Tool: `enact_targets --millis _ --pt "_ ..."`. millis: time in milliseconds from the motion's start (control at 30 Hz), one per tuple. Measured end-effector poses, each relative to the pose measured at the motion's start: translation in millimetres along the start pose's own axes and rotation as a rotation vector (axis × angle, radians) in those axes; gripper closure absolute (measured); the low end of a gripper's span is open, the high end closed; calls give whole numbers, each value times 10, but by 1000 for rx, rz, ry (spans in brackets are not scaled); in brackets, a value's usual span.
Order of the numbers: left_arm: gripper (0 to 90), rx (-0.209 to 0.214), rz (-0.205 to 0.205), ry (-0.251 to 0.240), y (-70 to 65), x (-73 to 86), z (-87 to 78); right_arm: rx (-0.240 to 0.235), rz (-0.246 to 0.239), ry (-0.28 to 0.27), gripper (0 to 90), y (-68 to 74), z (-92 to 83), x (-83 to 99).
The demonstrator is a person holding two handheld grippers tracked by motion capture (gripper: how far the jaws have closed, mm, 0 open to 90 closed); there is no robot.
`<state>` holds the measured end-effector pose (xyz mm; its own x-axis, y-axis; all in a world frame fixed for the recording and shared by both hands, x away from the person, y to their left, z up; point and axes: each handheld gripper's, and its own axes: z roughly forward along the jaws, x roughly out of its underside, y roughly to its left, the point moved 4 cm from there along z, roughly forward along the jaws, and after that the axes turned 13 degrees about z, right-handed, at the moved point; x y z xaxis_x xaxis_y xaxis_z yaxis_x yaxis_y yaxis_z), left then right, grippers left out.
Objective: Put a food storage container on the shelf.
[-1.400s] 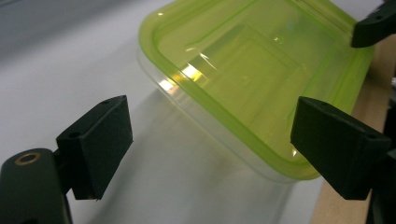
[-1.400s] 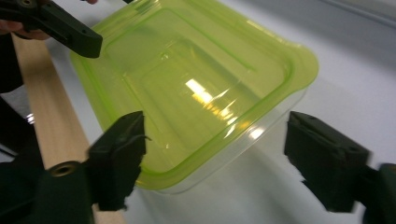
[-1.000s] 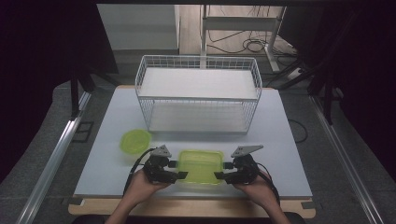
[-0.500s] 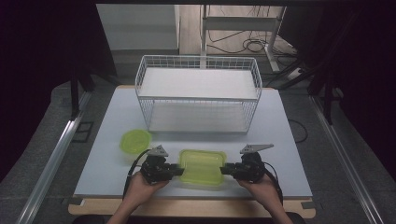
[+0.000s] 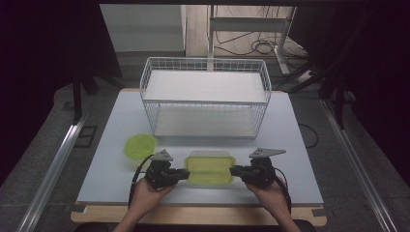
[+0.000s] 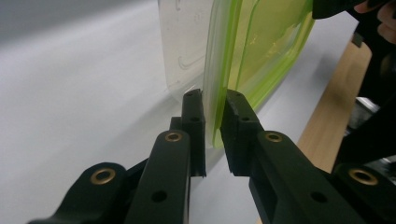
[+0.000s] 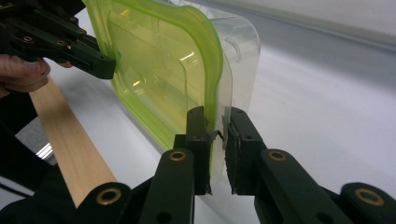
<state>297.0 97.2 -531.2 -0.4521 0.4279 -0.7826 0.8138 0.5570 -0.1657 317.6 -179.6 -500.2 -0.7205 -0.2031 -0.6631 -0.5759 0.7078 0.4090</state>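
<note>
A clear rectangular container with a green lid [image 5: 210, 167] lies near the table's front edge, between my two grippers. My left gripper [image 5: 186, 173] meets its left end and my right gripper [image 5: 233, 170] its right end. In the left gripper view the jaws [image 6: 215, 100] have just been closing and now pinch the lid's rim [image 6: 261, 46]. The right gripper view shows the same: the jaws [image 7: 215, 116] have been closing and clamp the opposite rim [image 7: 159, 60]. The left gripper [image 7: 70, 37] also appears at the far end there.
A white wire basket [image 5: 205, 96] stands at the middle back of the white table [image 5: 290, 145]. A small green bowl [image 5: 140, 145] sits left of the container, just behind my left gripper. A wooden strip [image 5: 193, 212] runs along the table's front edge.
Both grippers have closed in on the container's two ends, and their jaws have narrowed onto its rim. The container itself has stayed in place.
</note>
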Motion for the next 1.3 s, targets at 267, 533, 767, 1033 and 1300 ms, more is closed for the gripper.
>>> enact_targets --millis 267,533,767,1033,1300 --pt "808 -49 34 -29 -10 -125 -124 -4 -34 -48 801 79 -63 -137" --pt "808 -111 82 -73 86 -518 -316 -7 -72 -98 798 115 -169 -482" --pt "809 -152 122 -105 198 -863 -499 -6 -109 -155 798 194 -300 -905" --pt "808 -183 149 -131 389 -1188 -664 21 -157 -197 798 289 -371 -1280" --pt "807 -198 156 -142 589 -1490 -802 30 -180 -225 798 342 -401 -1663"
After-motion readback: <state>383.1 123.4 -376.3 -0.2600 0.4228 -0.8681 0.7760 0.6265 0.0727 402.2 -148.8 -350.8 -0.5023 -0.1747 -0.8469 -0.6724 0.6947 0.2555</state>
